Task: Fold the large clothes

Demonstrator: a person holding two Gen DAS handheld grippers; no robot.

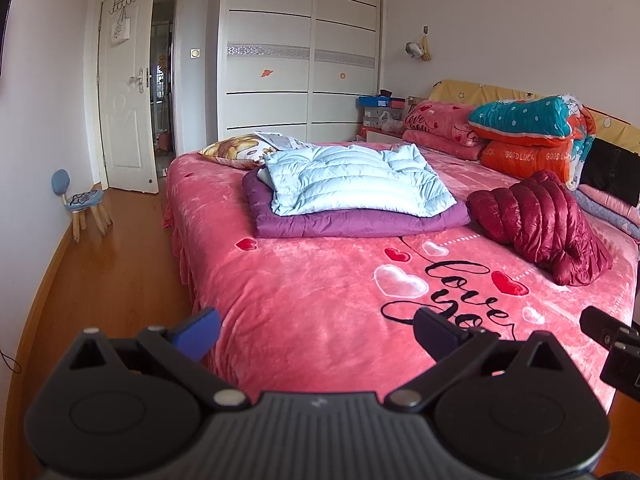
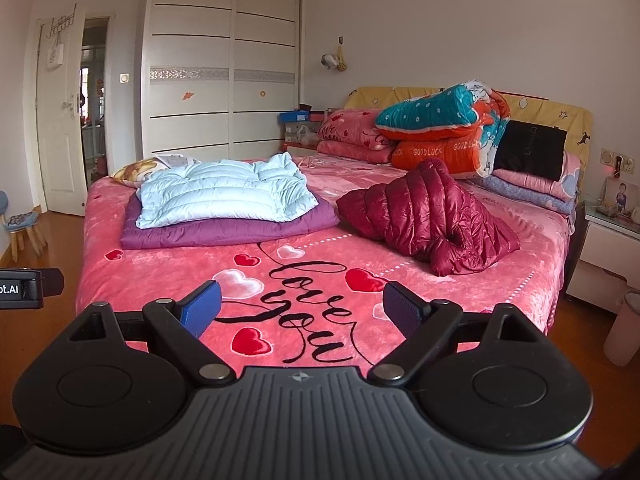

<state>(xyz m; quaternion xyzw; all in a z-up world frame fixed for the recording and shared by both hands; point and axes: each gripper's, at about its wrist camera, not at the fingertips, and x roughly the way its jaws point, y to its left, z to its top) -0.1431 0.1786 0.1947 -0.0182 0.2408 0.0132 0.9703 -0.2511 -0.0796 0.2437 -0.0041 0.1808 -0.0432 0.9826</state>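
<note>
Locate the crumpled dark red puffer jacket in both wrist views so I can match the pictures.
Left wrist view: the dark red puffer jacket lies right of centre on the pink bed, near the frame's right edge.
Right wrist view: it lies just right of centre, mid-height.
Shared landmark: the light blue puffer jacket folded on the purple garment, to the red jacket's left in both views.

A white wardrobe (image 2: 224, 68) stands behind the bed (image 2: 168, 280). A small blue stool (image 1: 82, 202) is near the open door (image 1: 126, 92). A white nightstand (image 2: 600, 252) stands beside the bed, with a pink bin (image 2: 624, 328) near it.
</note>
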